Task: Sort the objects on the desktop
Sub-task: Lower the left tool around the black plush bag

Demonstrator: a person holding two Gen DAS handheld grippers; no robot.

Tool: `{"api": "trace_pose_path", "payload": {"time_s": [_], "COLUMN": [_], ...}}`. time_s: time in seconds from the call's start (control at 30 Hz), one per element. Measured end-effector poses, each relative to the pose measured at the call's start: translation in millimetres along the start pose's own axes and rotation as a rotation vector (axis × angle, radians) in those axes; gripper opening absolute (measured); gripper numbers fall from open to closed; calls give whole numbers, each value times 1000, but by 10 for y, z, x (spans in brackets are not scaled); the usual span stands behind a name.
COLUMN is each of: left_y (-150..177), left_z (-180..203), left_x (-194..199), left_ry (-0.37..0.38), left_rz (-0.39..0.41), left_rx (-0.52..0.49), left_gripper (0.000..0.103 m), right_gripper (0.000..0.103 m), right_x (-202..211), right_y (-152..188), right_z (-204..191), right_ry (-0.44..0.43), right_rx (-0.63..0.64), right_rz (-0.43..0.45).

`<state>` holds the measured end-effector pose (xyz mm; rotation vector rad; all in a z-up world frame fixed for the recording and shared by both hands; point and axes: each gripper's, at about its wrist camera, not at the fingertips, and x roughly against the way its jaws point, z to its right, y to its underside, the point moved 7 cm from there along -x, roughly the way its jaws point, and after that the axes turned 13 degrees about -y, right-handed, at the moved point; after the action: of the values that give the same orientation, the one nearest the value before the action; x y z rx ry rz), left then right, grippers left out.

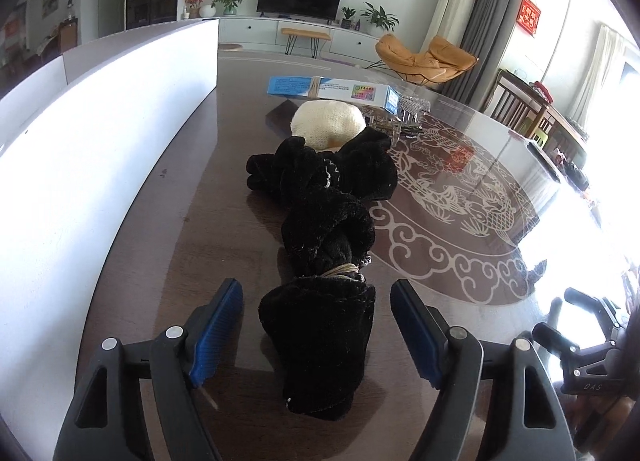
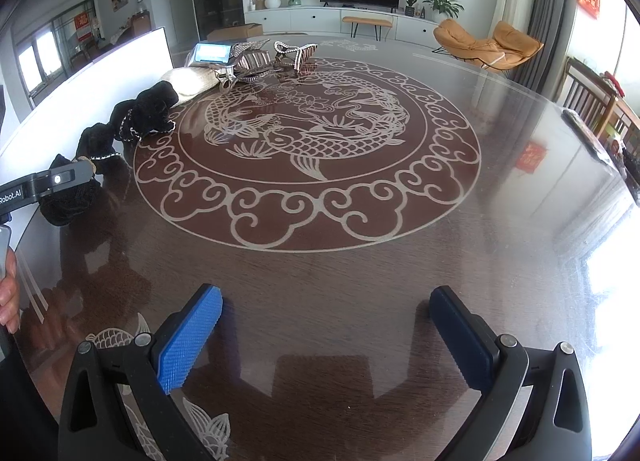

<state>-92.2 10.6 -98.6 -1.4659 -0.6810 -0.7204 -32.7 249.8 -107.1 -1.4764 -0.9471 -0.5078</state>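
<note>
On the far left we see a white box (image 1: pixel 100 109) along the table (image 1: pixel 180 221) edge; whether anything is sorted into it we cannot tell, its inside is hidden. Just right of it lies the black scarf (image 1: pixel 320 221), a long fuzzy bundle, bunched, tied with a tan band near the close end. Our left tool (image 1: pixel 316 325) straddles that close end, jaws apart, pads not pressing on the fabric, so nothing is gripped. Behind the scarf sits a cream knitted hat (image 1: pixel 328 121), touching it, then a blue carton (image 1: pixel 332 89) and sparkly sandals (image 2: pixel 264 61), all loose in a row. Judging by that, sorting is barely begun: every item is on the table. Right tool (image 2: pixel 324 337) hangs open over bare table with the fish pattern (image 2: pixel 308 129), holding nothing, well apart from the items.
</note>
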Motion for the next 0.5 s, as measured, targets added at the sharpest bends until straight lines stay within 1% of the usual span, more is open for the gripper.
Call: {"api": "trace_pose_path", "payload": {"time_s": [0.13,0.3,0.4,0.5], "left_y": [-2,-15,-22,2], "left_z": [42,61,95,136], "left_x": [-38,-60,-70,-81], "left_ry": [-30,-47,-78,-108], "left_rz": [3,6,3,-1], "left_rx": [-37,-64,-93,-131], "left_gripper": [76,76,76,79], "right_gripper": [103,103,103,103], "right_x": [7,2,2,5], "right_y": [-6,-5,-5,-4], "right_z": [-2,7,6,7], "right_ry": [15,7,6,11], "right_rx": [3,-3,-4,0], "right_rz": [5,4,4,5]}}
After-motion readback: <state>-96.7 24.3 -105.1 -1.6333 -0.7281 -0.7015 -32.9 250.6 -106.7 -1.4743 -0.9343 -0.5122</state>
